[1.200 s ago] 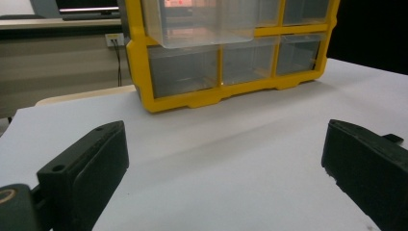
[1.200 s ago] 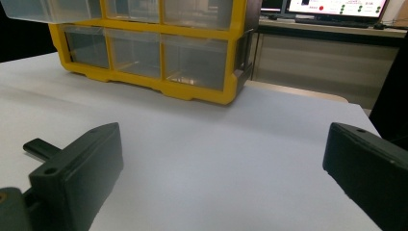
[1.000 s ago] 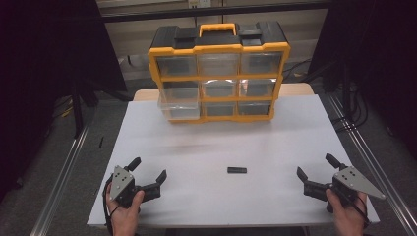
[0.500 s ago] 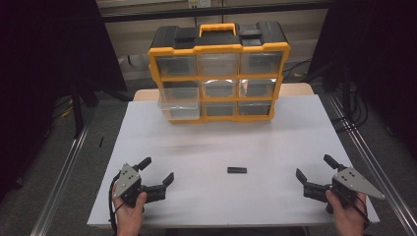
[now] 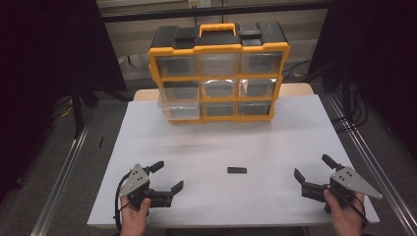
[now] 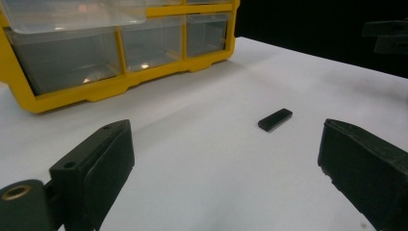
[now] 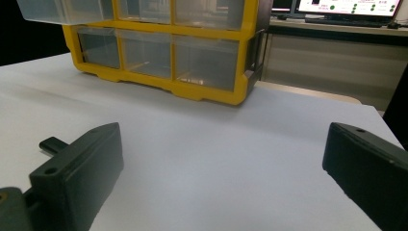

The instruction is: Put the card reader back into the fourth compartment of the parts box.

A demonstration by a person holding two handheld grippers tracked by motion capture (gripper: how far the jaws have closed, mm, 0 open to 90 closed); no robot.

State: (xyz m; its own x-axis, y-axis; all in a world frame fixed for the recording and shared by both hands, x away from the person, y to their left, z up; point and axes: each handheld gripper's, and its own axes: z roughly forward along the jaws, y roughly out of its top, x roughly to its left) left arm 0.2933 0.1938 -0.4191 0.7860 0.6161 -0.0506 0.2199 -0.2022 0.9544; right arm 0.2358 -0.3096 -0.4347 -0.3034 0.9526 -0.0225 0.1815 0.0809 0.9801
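Small black bar flat on white table, beyond the wide-apart jaws of the left tool, yellow organizer behind.

- Small black bar: flat, oblong, dark and matte, lying flat on the white table top.
- Long side running left to right in the high view, set at a slant in the left gripper view.
- Placed toward the near half of the table, roughly midway across, well apart from the yellow drawer box.
- Touched by nothing.
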